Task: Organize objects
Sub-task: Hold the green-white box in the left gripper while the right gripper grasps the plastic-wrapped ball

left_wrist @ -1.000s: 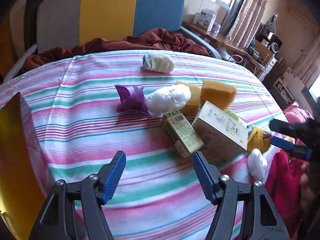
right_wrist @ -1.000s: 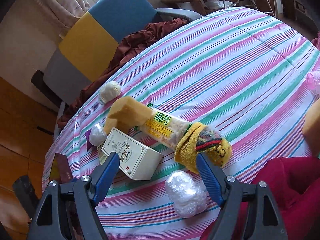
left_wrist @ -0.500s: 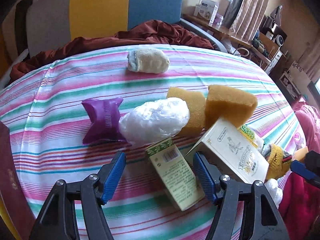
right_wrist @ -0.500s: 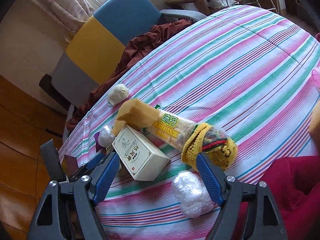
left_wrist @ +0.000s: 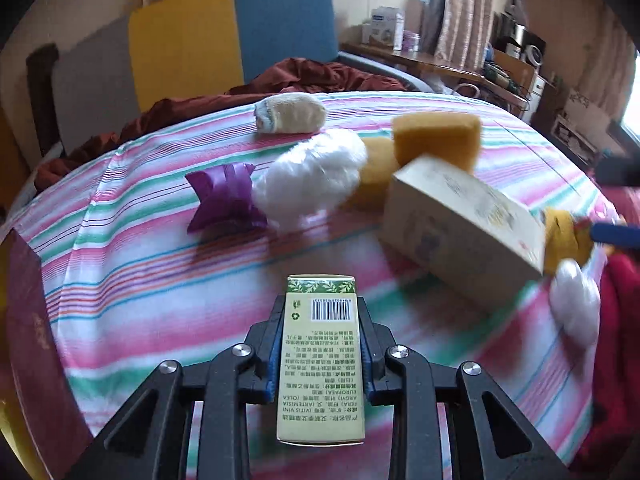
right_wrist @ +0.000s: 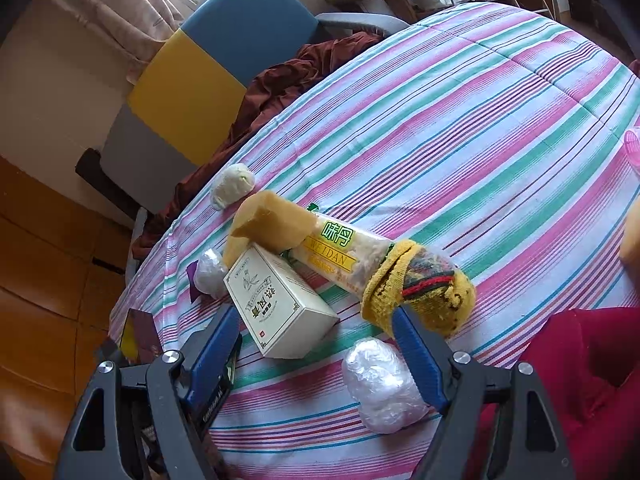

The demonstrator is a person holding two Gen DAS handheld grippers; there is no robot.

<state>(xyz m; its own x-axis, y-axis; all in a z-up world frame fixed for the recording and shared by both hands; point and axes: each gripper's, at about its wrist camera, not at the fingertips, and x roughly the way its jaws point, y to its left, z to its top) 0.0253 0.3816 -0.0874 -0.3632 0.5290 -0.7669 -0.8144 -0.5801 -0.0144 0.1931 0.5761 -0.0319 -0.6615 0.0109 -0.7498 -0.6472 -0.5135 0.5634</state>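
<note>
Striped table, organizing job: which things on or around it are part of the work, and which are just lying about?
Part of the job:
- left gripper, shut on the slim green box
- white box
- sponge
- purple wrapper
- plastic-wrapped bundle
- right gripper, open

Lying about:
- maroon cloth
- chair
- shelf

Slim green-topped carton (left_wrist: 321, 360) riding barcode-up between closed pads | white box (left_wrist: 460, 226), sponges (left_wrist: 436, 138) crowding striped table's (left_wrist: 160, 264) near-right edge

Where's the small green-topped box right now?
In the left wrist view, the small green-topped box sits clamped between the left tongs, bottom centre, nearer than the big white carton.
</note>
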